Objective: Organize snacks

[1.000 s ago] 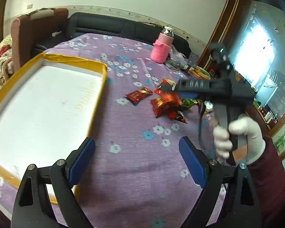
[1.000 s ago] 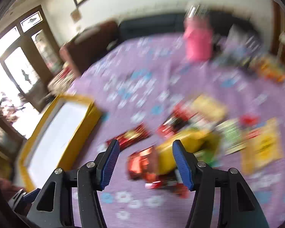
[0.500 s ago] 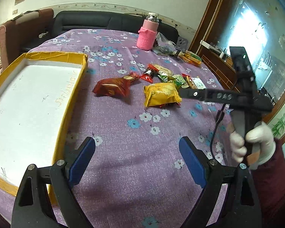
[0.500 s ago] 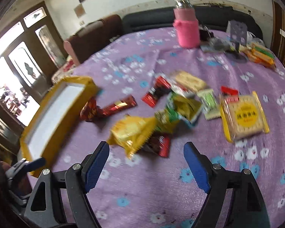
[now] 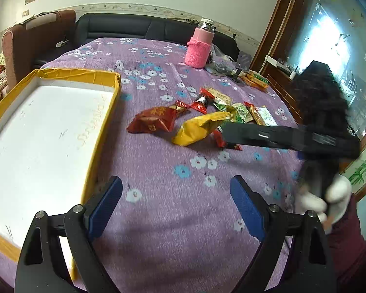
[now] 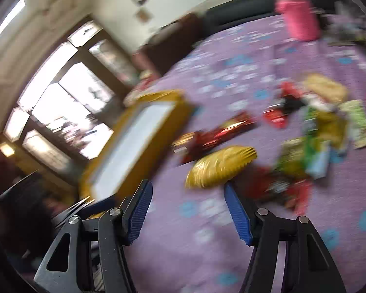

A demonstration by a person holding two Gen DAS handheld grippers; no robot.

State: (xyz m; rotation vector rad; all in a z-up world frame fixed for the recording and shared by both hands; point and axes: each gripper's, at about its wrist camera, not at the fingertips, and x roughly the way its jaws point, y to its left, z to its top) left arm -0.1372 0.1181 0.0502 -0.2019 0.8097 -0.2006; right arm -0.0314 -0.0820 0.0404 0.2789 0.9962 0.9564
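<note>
Looks like the reach-in step: right gripper [image 6: 186, 206], jaws apart and empty, is just short of the yellow snack bag [image 6: 219, 167] beside the tray [image 5: 95, 146], next needs closing on it.

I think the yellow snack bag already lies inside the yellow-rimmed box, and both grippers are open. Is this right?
Not quite. The yellow snack bag lies on the purple tablecloth, outside the yellow-rimmed box, as the left wrist view shows. Both the left gripper and the right gripper are open.
</note>
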